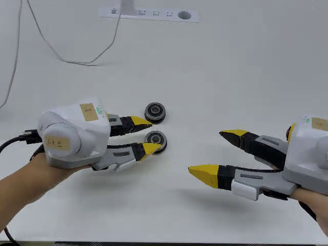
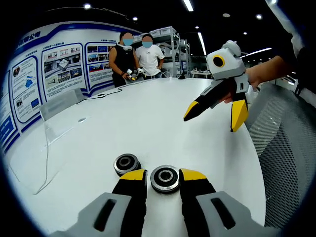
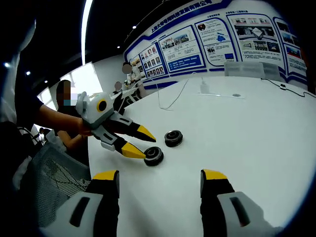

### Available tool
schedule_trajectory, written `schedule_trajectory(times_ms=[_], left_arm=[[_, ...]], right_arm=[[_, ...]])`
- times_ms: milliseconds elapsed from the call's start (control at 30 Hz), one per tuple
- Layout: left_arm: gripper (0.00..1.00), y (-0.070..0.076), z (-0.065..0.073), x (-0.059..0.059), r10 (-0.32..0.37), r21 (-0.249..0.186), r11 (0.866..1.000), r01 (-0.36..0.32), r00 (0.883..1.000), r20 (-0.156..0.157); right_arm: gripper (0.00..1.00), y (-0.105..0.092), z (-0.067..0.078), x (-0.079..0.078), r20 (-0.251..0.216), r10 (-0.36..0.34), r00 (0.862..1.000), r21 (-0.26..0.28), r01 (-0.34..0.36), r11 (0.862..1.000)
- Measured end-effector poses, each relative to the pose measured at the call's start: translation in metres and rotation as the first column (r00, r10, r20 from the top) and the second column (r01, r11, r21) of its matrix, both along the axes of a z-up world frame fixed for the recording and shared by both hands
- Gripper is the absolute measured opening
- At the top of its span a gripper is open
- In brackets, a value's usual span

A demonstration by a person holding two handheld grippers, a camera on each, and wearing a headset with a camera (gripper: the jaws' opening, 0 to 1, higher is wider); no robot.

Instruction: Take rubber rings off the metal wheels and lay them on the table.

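- While both tools hang low over it, the white tabletop [image 1: 241, 77] spreads wide across the head view.
- Right tongs [image 1: 207, 151] sit off to the right, yellow tips spread wide with nothing between them, well apart from both wheels.
- Left tongs [image 1: 147, 135] are parted just wider than the near wheel and bracket it. The lower tip is against its rim, the upper tip just off it, so there is no grip!
- Up at the far edge, a white power strip [image 1: 148, 14] lies flat, and a thin grey cable [image 1: 51, 46] loops down from it.
- Near wheel [image 1: 156, 139] lies flat on the tabletop, right between those yellow tips.
- Far wheel [image 1: 155, 112] lies flat just beyond it, close by but not touching.
- Each wheel wears a dark rubber ring [image 2: 165, 191] around its metal hub.
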State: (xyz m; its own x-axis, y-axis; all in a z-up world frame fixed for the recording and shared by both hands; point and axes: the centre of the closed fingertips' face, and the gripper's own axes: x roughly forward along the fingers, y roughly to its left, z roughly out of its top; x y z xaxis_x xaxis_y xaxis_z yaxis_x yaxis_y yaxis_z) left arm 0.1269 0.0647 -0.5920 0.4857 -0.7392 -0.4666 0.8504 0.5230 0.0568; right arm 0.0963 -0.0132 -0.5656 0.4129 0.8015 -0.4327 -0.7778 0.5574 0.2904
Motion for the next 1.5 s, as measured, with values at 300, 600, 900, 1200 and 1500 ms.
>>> schedule_trajectory(times_ms=[300,600,900,1200,1500], left_arm=[[0.23,-0.004,-0.002,-0.001,-0.007,0.009,1.000,0.007,1.000,-0.001],[0.18,-0.005,-0.002,-0.002,-0.011,0.008,1.000,0.011,1.000,-0.004],[0.15,-0.004,-0.004,-0.003,-0.025,0.029,0.999,0.025,1.000,0.002],[0.14,-0.004,-0.005,-0.002,-0.051,0.063,0.997,0.051,0.999,0.010],[0.14,-0.004,-0.007,0.000,-0.083,0.083,0.993,0.083,0.997,0.001]], right_arm=[[0.65,0.001,-0.001,-0.003,-0.008,0.011,1.000,0.004,-0.011,1.000],[0.65,0.001,-0.002,-0.004,-0.016,0.014,1.000,0.014,-0.013,1.000],[0.65,0.002,-0.001,-0.004,-0.014,0.016,1.000,0.013,-0.016,1.000],[0.65,0.005,0.001,-0.005,-0.015,0.020,1.000,0.026,-0.020,0.999],[0.63,0.013,0.006,0.000,-0.034,0.010,0.999,0.078,-0.007,0.997]])
